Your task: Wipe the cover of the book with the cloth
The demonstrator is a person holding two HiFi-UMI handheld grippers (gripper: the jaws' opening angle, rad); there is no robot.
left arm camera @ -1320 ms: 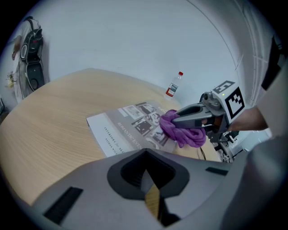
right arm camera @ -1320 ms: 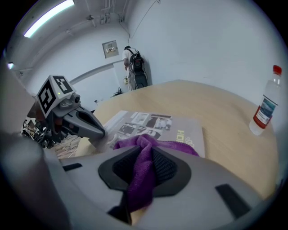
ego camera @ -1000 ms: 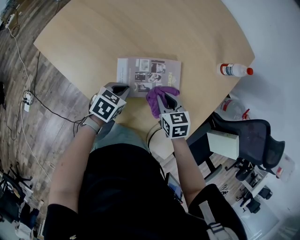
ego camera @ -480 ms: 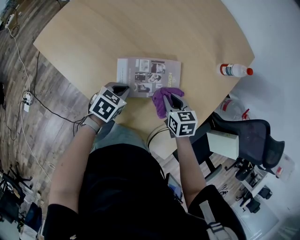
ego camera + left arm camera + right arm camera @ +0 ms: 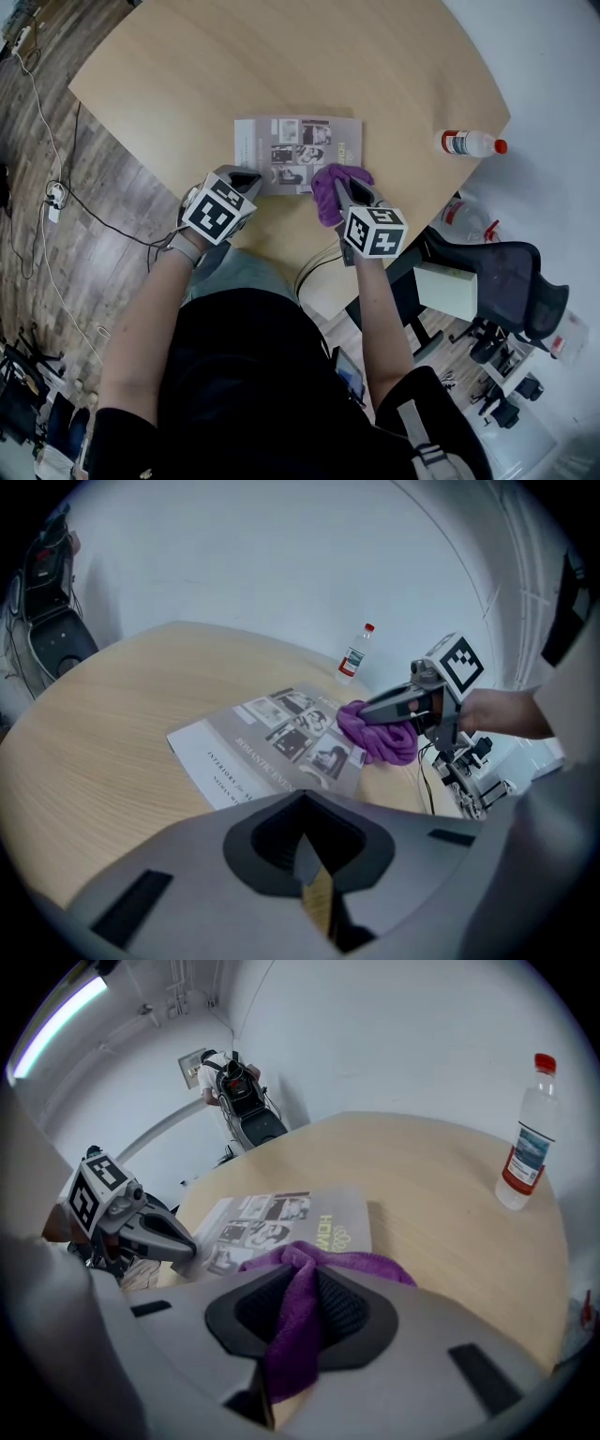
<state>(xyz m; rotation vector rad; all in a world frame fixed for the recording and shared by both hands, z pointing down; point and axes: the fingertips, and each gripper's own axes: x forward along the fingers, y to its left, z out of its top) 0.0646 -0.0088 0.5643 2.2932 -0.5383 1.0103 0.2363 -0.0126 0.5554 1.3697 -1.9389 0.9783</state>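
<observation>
A grey book [image 5: 255, 142] with photos on its cover lies flat near the front of the round wooden table [image 5: 187, 66]. My right gripper [image 5: 341, 188] is shut on a purple cloth [image 5: 328, 190], which rests on the book's near right corner. In the right gripper view the cloth [image 5: 302, 1288] is pinched between the jaws, with the book [image 5: 281, 1215] just beyond. My left gripper [image 5: 246, 177] is shut and empty at the book's near left edge. The left gripper view shows the book [image 5: 267, 742], the cloth [image 5: 382, 741] and the right gripper [image 5: 367, 712].
A clear bottle with a red cap [image 5: 471, 142] lies at the table's right edge and shows in the other views [image 5: 525, 1143] [image 5: 354, 655]. A black office chair [image 5: 511, 272] and a white box [image 5: 448, 289] are right of me. Cables [image 5: 52, 197] run over the floor at left.
My right gripper has carried the cloth to the right along the book's near edge to its right corner. The left gripper has hardly moved.
</observation>
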